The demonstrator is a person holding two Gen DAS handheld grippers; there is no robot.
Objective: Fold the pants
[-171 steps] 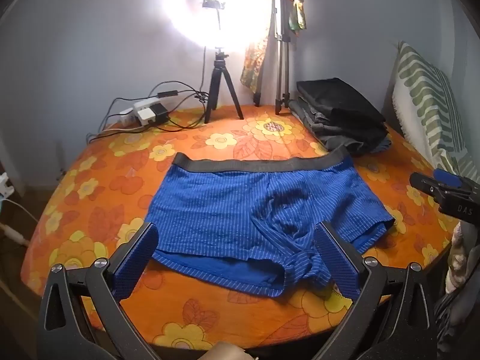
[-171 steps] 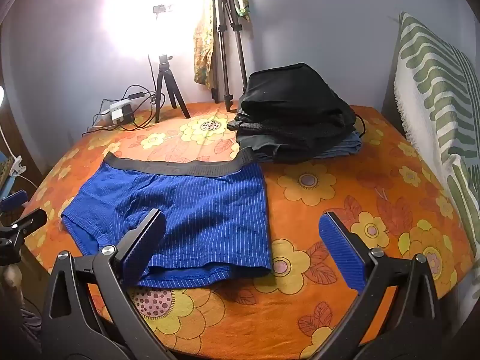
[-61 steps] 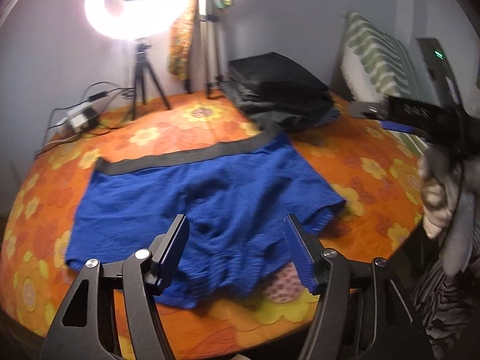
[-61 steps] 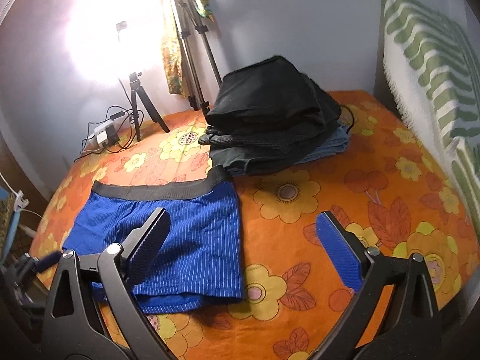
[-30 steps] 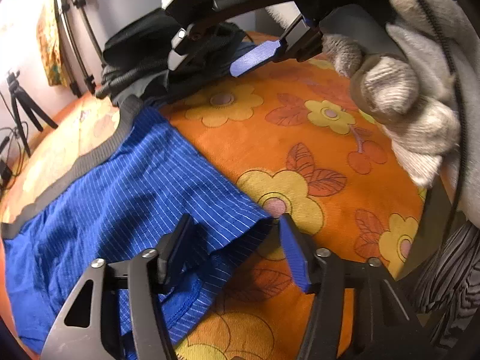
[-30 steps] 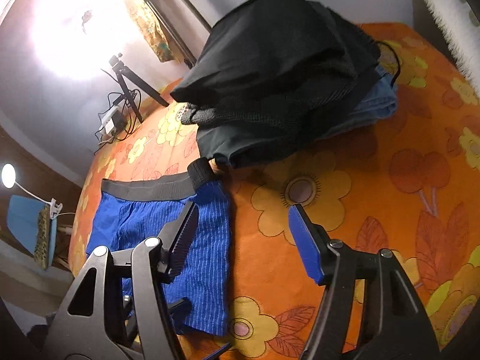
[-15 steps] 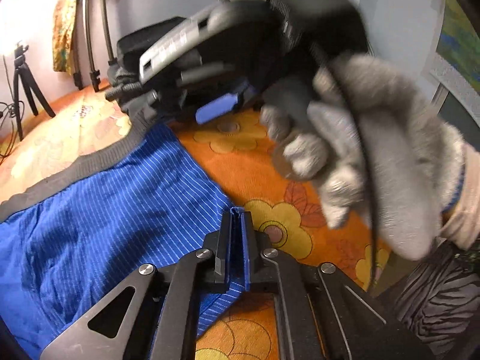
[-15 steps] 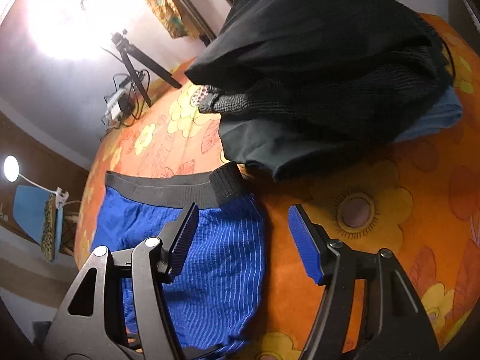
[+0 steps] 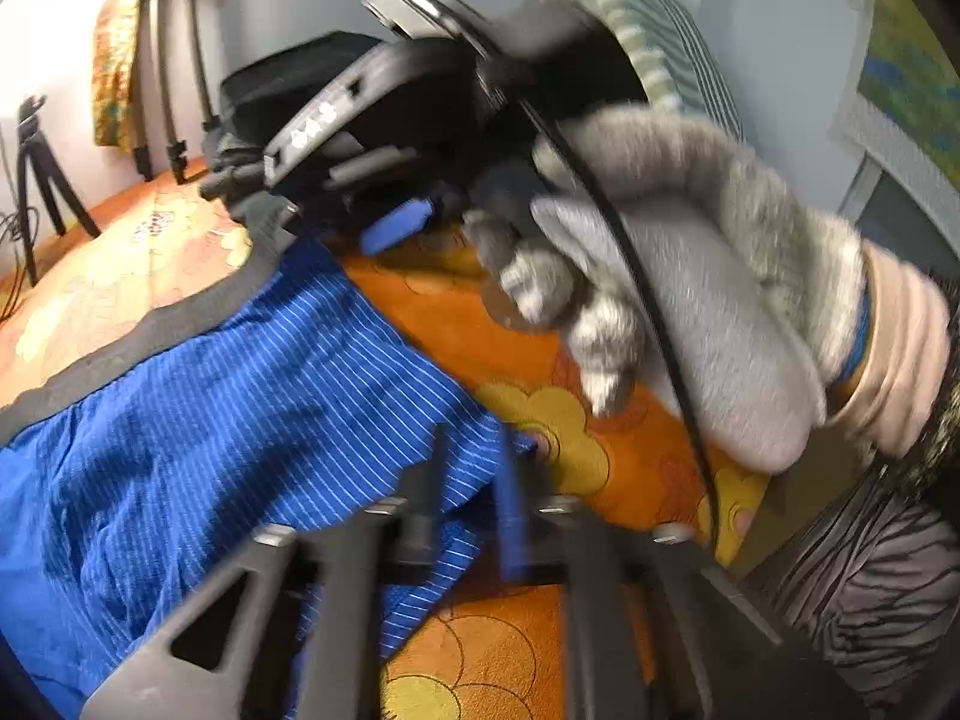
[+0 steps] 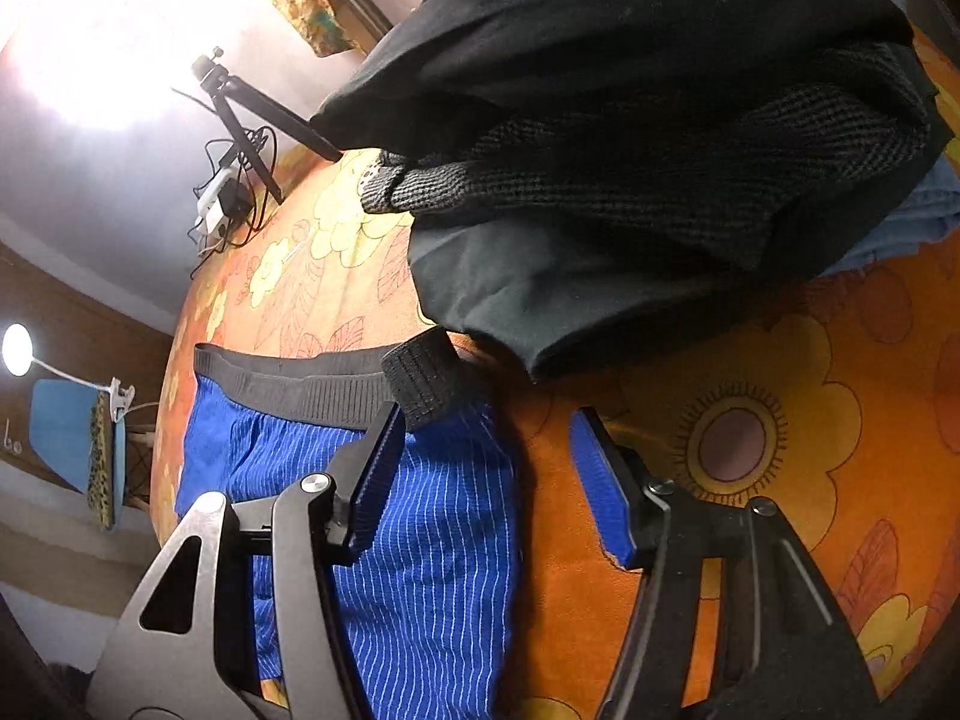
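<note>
Blue striped shorts with a dark grey waistband lie flat on the orange flowered tablecloth. My left gripper, blurred by motion, is shut on the shorts' right leg hem and the cloth bunches between the fingers. My right gripper is open and straddles the right end of the waistband, left pad over the blue cloth, right pad over bare tablecloth. The gloved hand holding the right gripper fills the left wrist view.
A stack of folded dark clothes sits just beyond the waistband corner. A tripod, cables and a power strip stand at the far table edge. A green striped cushion is on the right.
My left gripper closed on the leg hem and is lifting it slightly. My right gripper moved lower and closer to the waistband corner, jaws narrowing around it.
</note>
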